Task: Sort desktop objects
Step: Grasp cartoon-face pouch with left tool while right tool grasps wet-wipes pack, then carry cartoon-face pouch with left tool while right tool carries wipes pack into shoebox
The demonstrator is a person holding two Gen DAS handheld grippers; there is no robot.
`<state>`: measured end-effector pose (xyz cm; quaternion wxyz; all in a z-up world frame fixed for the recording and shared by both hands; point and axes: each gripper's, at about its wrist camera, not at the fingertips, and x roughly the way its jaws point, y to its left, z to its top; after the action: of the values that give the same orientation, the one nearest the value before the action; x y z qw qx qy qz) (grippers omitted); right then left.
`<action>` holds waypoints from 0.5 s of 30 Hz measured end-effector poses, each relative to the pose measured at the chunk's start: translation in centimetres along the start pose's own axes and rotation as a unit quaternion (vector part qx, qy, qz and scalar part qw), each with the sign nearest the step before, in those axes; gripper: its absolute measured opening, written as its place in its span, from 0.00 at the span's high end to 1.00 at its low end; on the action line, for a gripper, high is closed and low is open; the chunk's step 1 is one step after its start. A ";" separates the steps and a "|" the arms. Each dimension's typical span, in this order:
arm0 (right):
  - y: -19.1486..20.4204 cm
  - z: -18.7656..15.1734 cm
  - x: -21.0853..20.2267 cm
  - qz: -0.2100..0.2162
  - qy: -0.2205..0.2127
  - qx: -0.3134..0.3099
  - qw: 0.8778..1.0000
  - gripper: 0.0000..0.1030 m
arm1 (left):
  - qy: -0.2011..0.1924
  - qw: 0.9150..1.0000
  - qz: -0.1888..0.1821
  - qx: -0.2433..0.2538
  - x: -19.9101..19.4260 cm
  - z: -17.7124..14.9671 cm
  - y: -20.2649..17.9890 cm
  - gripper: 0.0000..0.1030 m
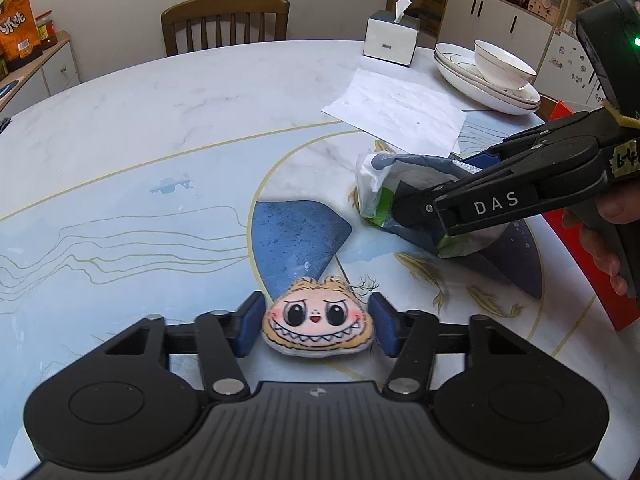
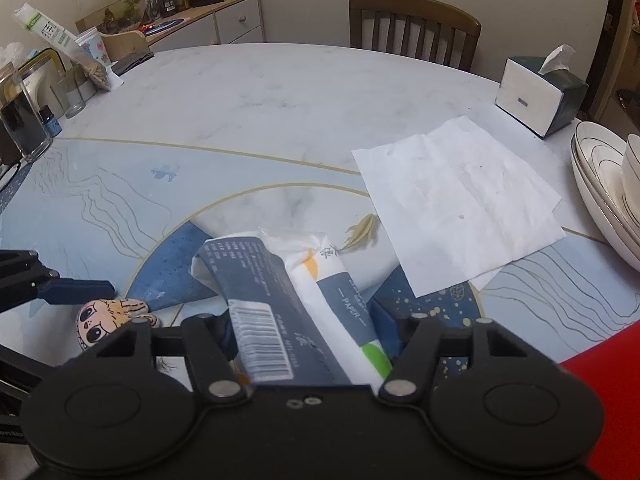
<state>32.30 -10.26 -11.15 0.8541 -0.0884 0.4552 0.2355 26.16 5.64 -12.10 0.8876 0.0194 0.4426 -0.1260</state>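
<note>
left gripper (image 1: 318, 326): pads touching plush face toy (image 1: 318, 326)
right gripper (image 1: 404, 216): clamped on tissue pack (image 1: 374, 182)
table (image 1: 160, 120): marble

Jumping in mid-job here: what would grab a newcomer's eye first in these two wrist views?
First, the grinning cartoon-face plush, lying on the table between the left gripper fingers, whose pads sit at its sides. Next, the tissue pack between the right gripper fingers. Behind lie a flat white paper sheet and, at the right edge, stacked white dishes.
</note>
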 end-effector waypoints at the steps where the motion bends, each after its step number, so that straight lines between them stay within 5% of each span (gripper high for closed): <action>1: 0.0 0.0 -0.1 0.000 0.000 0.000 1.000 0.43 | 0.000 1.000 0.000 -0.001 0.0 0.0 0.0 0.48; 15: -0.4 -1.6 -3.3 0.004 -0.013 0.035 0.999 0.56 | -0.011 1.000 0.002 -0.005 -1.9 -0.1 -0.7 0.49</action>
<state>29.75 -12.25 -9.40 0.8614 -0.0541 0.4526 0.2240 24.84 5.40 -10.58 0.8927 0.0139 0.4335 -0.1225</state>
